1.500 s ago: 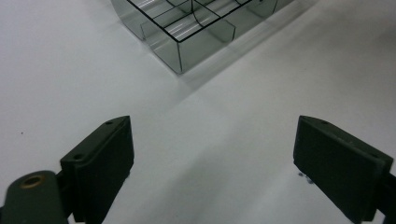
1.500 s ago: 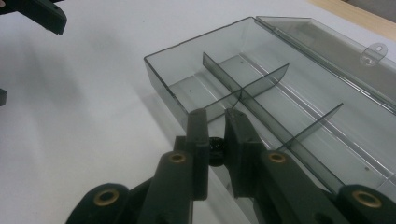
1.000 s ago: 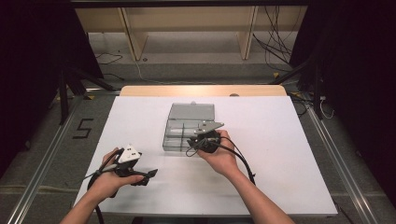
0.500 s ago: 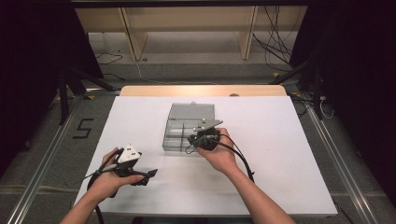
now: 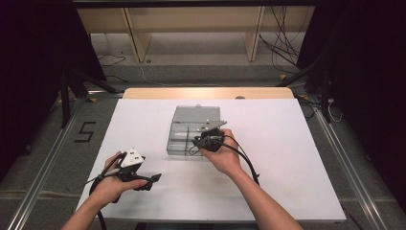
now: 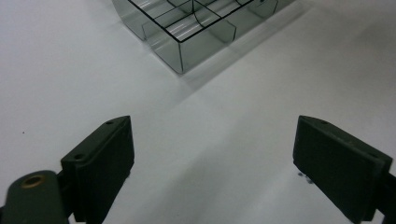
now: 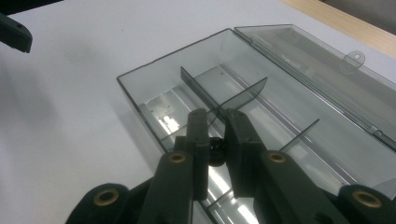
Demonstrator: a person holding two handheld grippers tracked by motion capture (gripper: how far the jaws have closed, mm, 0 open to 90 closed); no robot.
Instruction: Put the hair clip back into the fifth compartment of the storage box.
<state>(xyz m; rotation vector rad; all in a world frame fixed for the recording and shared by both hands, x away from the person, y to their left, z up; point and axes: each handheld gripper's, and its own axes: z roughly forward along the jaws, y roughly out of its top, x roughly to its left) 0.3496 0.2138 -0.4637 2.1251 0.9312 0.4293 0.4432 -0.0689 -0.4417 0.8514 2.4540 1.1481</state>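
A smoky clear compartment box (image 5: 184, 143) stands on the white table (image 5: 287, 158), its lid (image 5: 196, 114) folded flat behind it. My right gripper (image 5: 200, 142) hangs over the box's near side. In the right gripper view its jaws (image 7: 215, 116) stand close together over a divided compartment of the box (image 7: 154, 93), shut on a small black round piece (image 7: 216, 145). My left gripper (image 5: 152, 178) rests low over the table at the front left. The left gripper view has it (image 6: 212, 140) open wide with nothing between the pads, and the box's corner (image 6: 196, 42) lies ahead.
Thin dividers (image 7: 233, 95) split the box into several compartments. A tan wooden strip (image 5: 206, 92) runs along the table's far edge. Cables trail from both grippers toward the person. White tabletop spreads to the right of the box and in front of it.
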